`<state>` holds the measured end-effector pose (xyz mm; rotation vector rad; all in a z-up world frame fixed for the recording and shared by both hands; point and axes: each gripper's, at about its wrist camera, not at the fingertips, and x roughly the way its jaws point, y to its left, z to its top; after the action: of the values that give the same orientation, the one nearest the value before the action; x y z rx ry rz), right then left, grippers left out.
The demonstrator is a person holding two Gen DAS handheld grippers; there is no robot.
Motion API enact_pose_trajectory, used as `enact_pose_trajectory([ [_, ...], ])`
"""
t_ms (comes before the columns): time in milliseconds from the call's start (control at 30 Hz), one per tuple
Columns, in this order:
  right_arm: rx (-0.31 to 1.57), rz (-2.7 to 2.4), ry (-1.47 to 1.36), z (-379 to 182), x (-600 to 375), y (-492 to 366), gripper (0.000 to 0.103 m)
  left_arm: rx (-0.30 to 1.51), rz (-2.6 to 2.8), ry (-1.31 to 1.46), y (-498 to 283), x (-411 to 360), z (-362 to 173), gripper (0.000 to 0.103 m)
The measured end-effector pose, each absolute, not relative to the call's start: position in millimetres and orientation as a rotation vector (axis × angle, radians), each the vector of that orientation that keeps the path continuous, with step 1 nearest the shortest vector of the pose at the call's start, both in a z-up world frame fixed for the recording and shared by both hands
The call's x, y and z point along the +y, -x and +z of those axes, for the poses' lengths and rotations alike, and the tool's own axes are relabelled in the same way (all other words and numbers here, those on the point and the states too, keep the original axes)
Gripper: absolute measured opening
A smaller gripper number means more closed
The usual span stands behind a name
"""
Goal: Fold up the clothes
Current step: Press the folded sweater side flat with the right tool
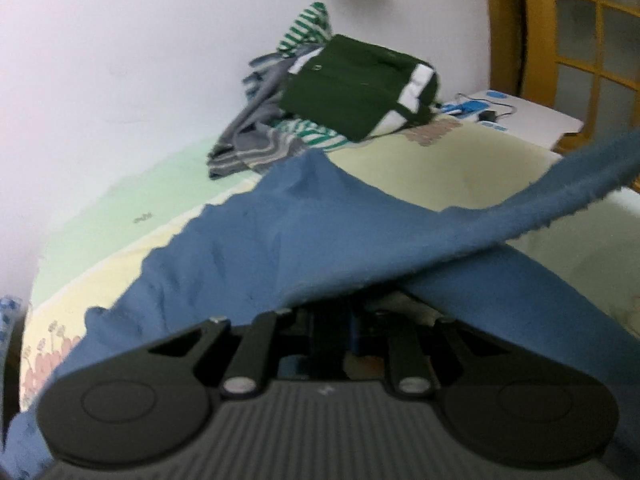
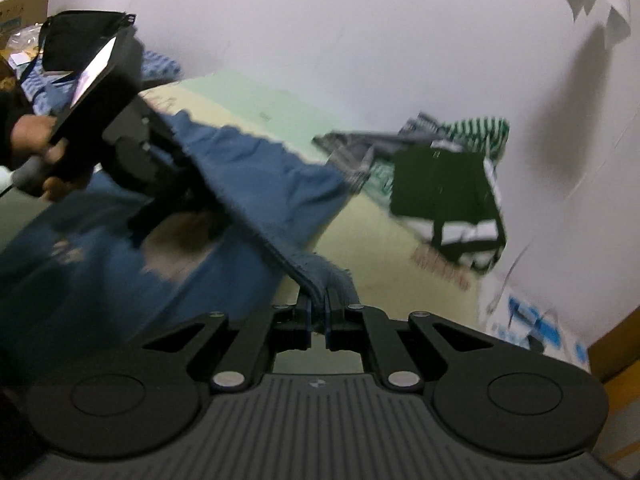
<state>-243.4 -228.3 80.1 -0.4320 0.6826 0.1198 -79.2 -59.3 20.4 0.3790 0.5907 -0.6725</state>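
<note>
A blue garment [image 2: 256, 168] is held stretched above a pastel-printed bed sheet [image 1: 460, 168], its hemmed edge pinched between the closed fingers of the right gripper [image 2: 318, 312] at lower centre of the right wrist view. In the same view, at upper left, the left gripper [image 2: 192, 200] is seen in a person's hand [image 2: 36, 152], buried in the cloth; in its own view the fingertips are draped over by fabric, so whether its tongs are clamped cannot be told. At upper centre of the left wrist view, a folded dark green garment [image 1: 360, 84] rests on a loose heap of striped clothes [image 1: 260, 136] against the wall. With only a narrow strip of hem gripped on the right, the taut edge could be pulled free, and the fold would be lost as the cloth sags onto the sheet.
</note>
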Motion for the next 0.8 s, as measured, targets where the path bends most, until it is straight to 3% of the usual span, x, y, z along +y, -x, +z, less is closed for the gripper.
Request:
enact_pose_trajectory([
  [267,0.919,0.222,0.275,65.1,-218.1,277.6,0.004,0.615,-0.704,-0.426,91.6,-59.9,8.9,0.024],
  [433,0.981,0.29,0.236,50.1,-192.3,291.7,0.005,0.605,-0.663,-0.425,88.5,-55.5,9.7,0.049],
  [800,1.063,0.43,0.257,24.5,-157.4,278.9,0.007,0.627,-0.585,-0.413,82.3,-34.4,12.1,0.052],
])
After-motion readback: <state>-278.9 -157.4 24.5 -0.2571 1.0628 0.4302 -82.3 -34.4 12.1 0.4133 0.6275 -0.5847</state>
